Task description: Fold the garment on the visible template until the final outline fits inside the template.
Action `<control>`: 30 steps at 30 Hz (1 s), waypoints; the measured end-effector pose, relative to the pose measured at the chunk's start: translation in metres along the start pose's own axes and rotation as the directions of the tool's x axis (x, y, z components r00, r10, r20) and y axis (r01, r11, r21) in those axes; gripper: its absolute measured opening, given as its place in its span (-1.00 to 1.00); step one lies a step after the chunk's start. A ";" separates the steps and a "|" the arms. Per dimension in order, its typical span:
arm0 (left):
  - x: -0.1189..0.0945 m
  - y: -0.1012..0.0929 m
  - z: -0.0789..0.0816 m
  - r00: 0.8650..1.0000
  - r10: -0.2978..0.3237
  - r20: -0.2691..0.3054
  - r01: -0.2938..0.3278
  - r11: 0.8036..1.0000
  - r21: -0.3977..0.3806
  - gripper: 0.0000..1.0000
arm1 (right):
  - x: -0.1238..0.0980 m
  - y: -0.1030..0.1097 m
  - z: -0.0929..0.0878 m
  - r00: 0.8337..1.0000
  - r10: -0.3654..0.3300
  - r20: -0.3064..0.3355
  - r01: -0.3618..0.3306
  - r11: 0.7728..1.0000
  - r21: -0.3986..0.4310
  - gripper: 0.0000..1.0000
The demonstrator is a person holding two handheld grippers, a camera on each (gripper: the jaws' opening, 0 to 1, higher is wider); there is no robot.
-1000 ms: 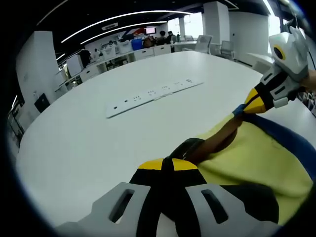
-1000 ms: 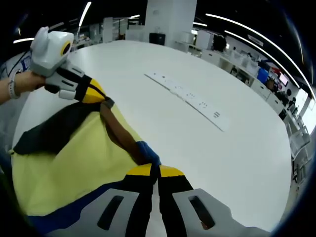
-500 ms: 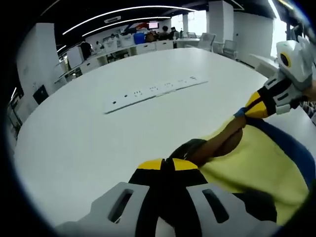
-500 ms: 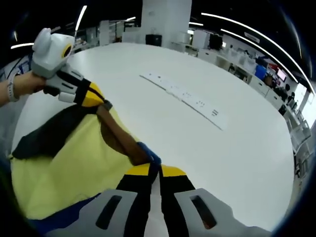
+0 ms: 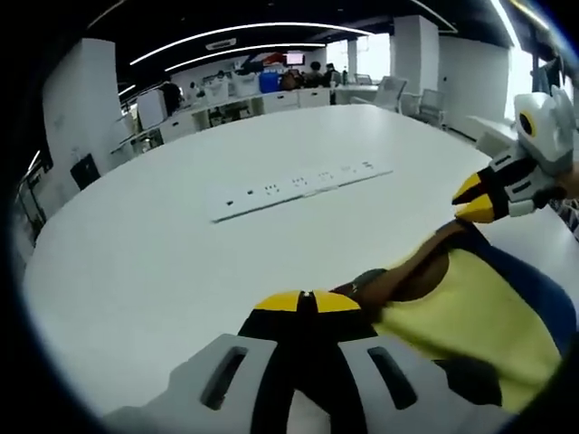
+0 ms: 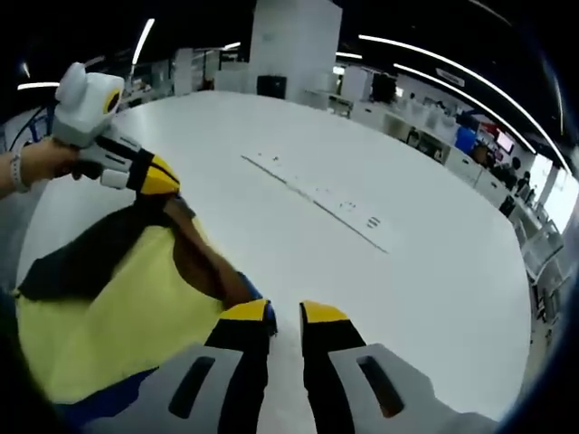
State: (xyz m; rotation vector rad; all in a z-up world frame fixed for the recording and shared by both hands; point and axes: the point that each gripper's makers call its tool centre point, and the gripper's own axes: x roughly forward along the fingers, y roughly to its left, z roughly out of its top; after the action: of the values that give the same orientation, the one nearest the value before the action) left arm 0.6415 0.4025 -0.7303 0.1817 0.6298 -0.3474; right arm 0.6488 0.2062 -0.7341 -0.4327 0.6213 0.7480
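right hand-held gripper [image 6: 286, 315] now off garment [image 6: 118, 307]

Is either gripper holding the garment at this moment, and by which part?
The left gripper is shut on the garment's dark collar edge. The right gripper is open, holding nothing.

Open tabletop [image 5: 136, 271], power strip [image 5: 298, 183] ahead
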 end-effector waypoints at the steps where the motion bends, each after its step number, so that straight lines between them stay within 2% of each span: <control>1: -0.001 0.001 0.001 1.000 0.001 0.002 -0.001 1.000 0.007 -1.00 | -0.001 0.000 0.000 1.000 0.001 0.001 -0.001 1.000 -0.005 -0.66; 6: -0.003 -0.002 -0.004 1.000 0.007 -0.022 -0.004 0.995 0.101 -0.95 | -0.004 0.009 0.007 1.000 0.027 0.012 -0.027 0.999 -0.041 -0.57; 10: -0.006 -0.010 -0.012 0.999 -0.002 -0.050 0.008 0.992 0.126 -0.94 | -0.001 0.020 0.001 0.998 0.053 -0.024 -0.055 0.993 -0.108 -0.52; 13: -0.006 -0.013 -0.011 0.999 -0.009 -0.040 0.015 0.987 0.159 -0.91 | 0.003 0.023 -0.003 0.998 0.055 -0.037 -0.059 0.990 -0.127 -0.46; 16: 0.005 -0.012 -0.015 0.997 0.006 -0.077 0.014 0.965 0.263 -0.88 | 0.011 0.019 -0.006 0.998 0.045 -0.045 -0.051 0.990 -0.130 -0.49; 17: 0.008 -0.013 -0.014 0.997 0.003 -0.077 0.018 0.961 0.277 -0.88 | 0.013 0.017 -0.005 0.998 0.038 -0.043 -0.043 0.991 -0.128 -0.51; 20: 0.014 -0.016 -0.007 0.999 -0.016 -0.048 0.027 0.969 0.244 -0.87 | 0.015 0.010 -0.004 0.999 0.020 -0.032 -0.023 0.995 -0.097 -0.54; 22: 0.017 -0.012 0.001 1.000 -0.003 -0.020 0.007 0.975 0.221 -0.85 | 0.016 0.006 -0.005 0.999 0.013 -0.032 -0.016 0.996 -0.090 -0.54; 30: 0.031 -0.007 0.003 0.999 -0.007 -0.037 0.015 0.975 0.222 -0.88 | 0.023 -0.002 -0.008 0.999 0.004 -0.044 -0.007 0.997 -0.072 -0.56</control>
State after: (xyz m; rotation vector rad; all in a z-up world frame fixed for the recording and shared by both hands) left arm 0.6640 0.3873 -0.7469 0.4000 0.6267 -0.4263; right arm 0.6608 0.2112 -0.7551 -0.5149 0.6382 0.7691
